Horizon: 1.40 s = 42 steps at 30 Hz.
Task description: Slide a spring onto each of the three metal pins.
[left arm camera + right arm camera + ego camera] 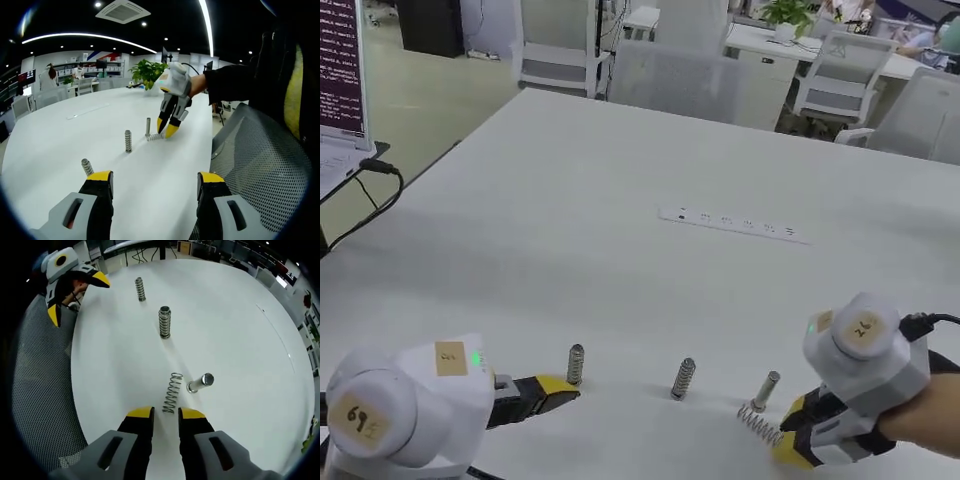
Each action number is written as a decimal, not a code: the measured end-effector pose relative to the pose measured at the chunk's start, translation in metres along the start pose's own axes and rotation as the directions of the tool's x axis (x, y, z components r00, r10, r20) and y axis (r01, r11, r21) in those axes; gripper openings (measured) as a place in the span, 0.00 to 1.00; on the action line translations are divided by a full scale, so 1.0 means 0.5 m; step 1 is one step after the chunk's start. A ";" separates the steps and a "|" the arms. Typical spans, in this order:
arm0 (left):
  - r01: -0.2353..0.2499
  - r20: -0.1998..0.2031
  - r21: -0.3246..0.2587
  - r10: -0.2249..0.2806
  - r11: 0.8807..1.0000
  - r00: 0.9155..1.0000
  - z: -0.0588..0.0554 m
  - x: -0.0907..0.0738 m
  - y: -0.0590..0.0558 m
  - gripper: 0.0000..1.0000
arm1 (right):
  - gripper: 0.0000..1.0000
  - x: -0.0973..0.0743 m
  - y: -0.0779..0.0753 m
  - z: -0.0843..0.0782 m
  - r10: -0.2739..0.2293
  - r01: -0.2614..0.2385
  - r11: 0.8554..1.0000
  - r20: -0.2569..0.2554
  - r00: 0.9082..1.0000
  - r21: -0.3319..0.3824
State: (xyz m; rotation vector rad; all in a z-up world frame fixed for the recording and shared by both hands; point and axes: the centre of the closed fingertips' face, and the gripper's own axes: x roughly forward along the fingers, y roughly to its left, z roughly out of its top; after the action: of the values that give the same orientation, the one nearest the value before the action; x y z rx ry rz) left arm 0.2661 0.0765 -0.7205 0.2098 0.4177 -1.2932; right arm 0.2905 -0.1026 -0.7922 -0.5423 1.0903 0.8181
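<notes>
Right jaws: the right gripper has its jaws a little apart and holds nothing.
Left jaws: the left gripper has its jaws wide apart and is empty too, near the end pin.
Loose spring: the loose spring lies flat on the table, with its near end right at the right jaws' gap.
Pins done: the end pin and the middle pin each wear a spring.
Pin left: the bare pin stands just beside the loose spring.
Could slip: if the jaws pinch just the tip, the spring may bend, pop out and roll away.
Could bump: the bare pin is very close, so a jaw may knock it.
Could miss: a spring held crooked may catch on the pin's top and not slide down.
</notes>
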 end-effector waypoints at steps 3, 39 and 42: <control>0.000 -0.001 0.000 0.000 1.000 1.000 0.000 0.000 0.000 0.64 | 0.16 0.002 -0.002 0.002 -0.007 0.007 1.000 -0.002 1.000 -0.006; 0.004 -0.002 -0.003 -0.004 1.000 1.000 -0.001 0.003 0.000 0.62 | 0.09 -0.001 0.004 0.013 -0.026 0.024 0.997 -0.031 0.999 -0.076; 0.005 -0.002 -0.001 -0.005 1.000 1.000 -0.001 0.003 -0.001 0.61 | 0.09 -0.006 0.010 0.017 -0.019 0.016 0.997 -0.031 0.999 -0.081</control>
State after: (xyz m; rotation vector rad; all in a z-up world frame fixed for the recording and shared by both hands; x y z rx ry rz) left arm 0.2660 0.0754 -0.7215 0.2093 0.4209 -1.2974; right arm 0.2908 -0.0942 -0.7860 -0.6334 1.0836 0.8430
